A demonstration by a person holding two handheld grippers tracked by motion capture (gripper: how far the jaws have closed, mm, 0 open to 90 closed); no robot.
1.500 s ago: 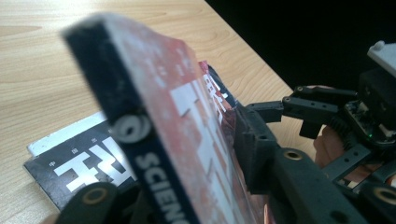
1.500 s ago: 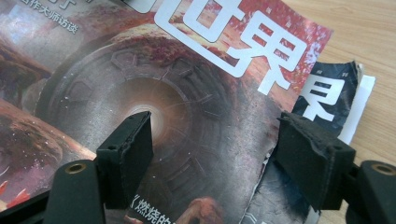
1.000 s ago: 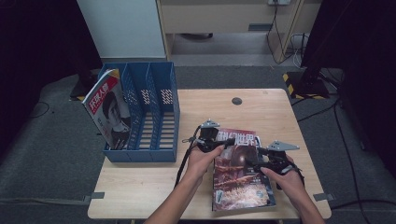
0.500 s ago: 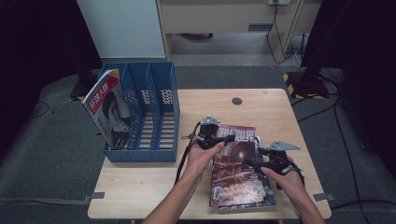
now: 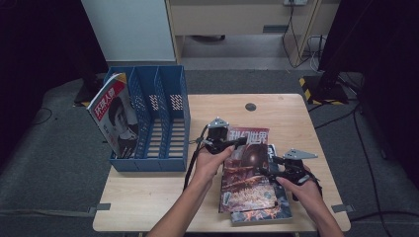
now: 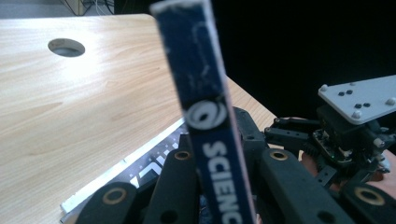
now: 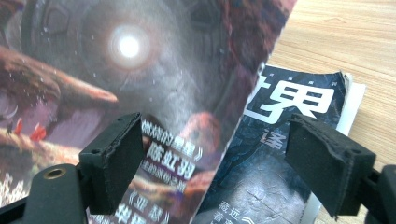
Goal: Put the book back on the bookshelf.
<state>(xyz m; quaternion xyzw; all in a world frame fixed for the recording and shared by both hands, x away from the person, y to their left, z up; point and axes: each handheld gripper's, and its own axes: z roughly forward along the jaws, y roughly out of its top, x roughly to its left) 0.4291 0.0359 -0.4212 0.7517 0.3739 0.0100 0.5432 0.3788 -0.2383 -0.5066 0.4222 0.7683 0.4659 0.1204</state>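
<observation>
Lifted a bit higher than before, the top magazine [image 5: 245, 168] now tilts up at its left edge. One blue file rack [image 5: 157, 118] with one magazine [image 5: 114, 114] stands left on the worktop [image 5: 148, 202]. The left gripper [image 5: 236, 143] has just been closing; its fingers pinch the top magazine's edge. A second magazine [image 5: 267, 213] lies underneath. The right gripper [image 5: 269, 172] has its fingers spread wide over both covers.

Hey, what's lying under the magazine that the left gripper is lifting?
Under the top magazine lies a second magazine with a dark cover, flat on the table. Its right and lower edges show; the rest of its cover is hidden.
</observation>
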